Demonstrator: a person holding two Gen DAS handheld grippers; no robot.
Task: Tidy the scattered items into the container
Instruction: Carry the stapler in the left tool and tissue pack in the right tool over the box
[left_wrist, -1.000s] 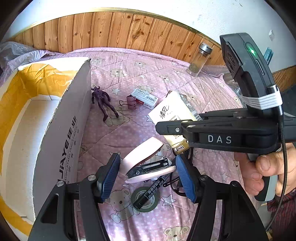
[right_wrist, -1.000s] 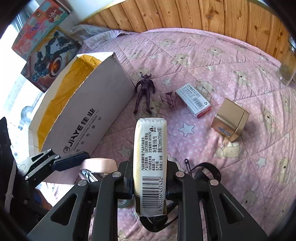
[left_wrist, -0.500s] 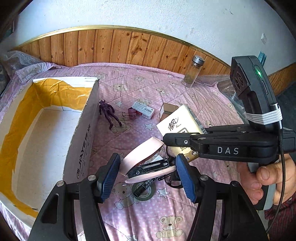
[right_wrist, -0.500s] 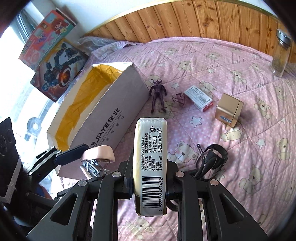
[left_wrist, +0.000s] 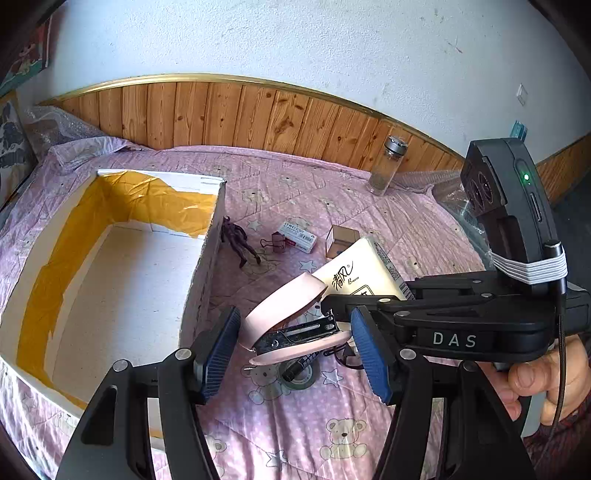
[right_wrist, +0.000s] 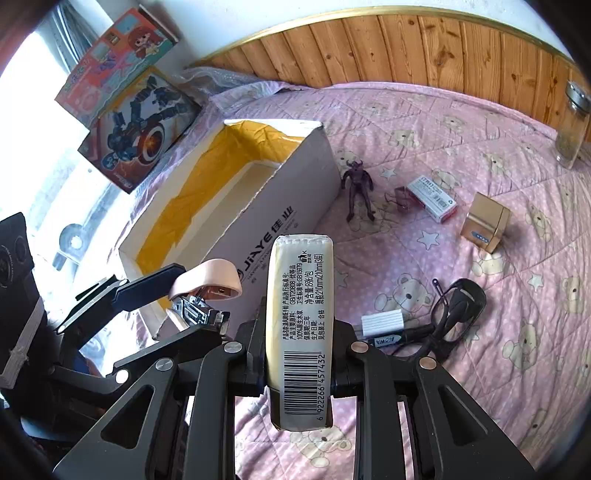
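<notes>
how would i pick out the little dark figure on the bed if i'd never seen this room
Start at the big white cardboard box on the pink bear-print quilt. Lying on the quilt beside the box's far corner is the toy figure. It is the only dark purple, human-shaped, horned thing there; its neighbours are a binder clip and small boxes.

A large white cardboard box (right_wrist: 280, 218), open-topped, with yellow tape along its inner walls and "JIAYE" printed on its long side, sits empty on the pink bedspread. A pale pink stapler (left_wrist: 291, 325), its top arm hinged open, hangs just beside the box's near corner. A cream tissue pack (right_wrist: 301, 325) with a barcode stands upright next to the box's long side. Near the box's far end lie a dark purple figurine (right_wrist: 356, 190), a binder clip (right_wrist: 399, 195), a white-and-red staple box (right_wrist: 432, 197) and a small gold box (right_wrist: 484, 221). Closer in lie black glasses (right_wrist: 458, 310), a marker (right_wrist: 384, 338) and a roll of green tape (left_wrist: 301, 373).
</notes>
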